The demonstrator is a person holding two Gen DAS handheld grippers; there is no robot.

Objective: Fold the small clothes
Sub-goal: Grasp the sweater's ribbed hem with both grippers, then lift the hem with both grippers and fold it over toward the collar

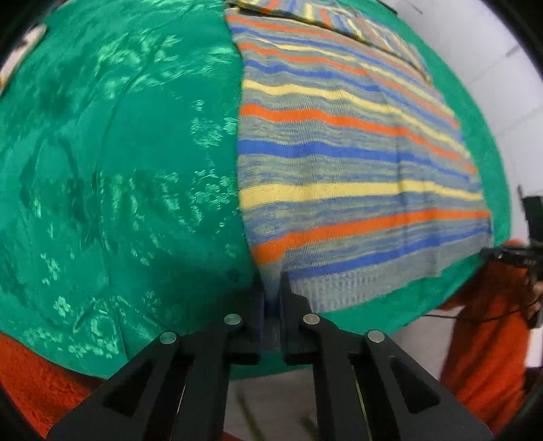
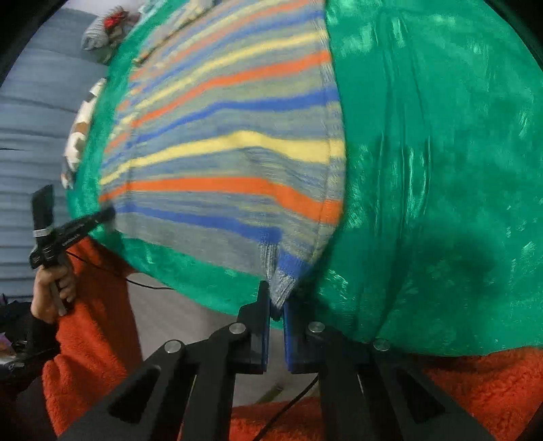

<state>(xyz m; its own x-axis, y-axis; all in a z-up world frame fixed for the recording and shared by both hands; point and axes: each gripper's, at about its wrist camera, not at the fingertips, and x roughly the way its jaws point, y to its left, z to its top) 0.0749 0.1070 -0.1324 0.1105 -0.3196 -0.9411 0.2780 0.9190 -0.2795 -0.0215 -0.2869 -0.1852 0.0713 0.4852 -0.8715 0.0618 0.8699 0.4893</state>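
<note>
On green cloth [image 1: 118, 169]: both claws pinch striped knit [image 1: 339, 169] hem.

Shiny green patterned cloth and the things around it

The shiny green patterned cloth [image 1: 118, 176] covers the work surface. An orange fleece garment [image 2: 91, 332] worn by the person shows along its near edge. Beyond its far side lie a grey striped bundle [image 2: 96, 32] and a white-and-brown patterned piece [image 2: 79, 135], before grey horizontal slats [image 2: 30, 112].
</note>
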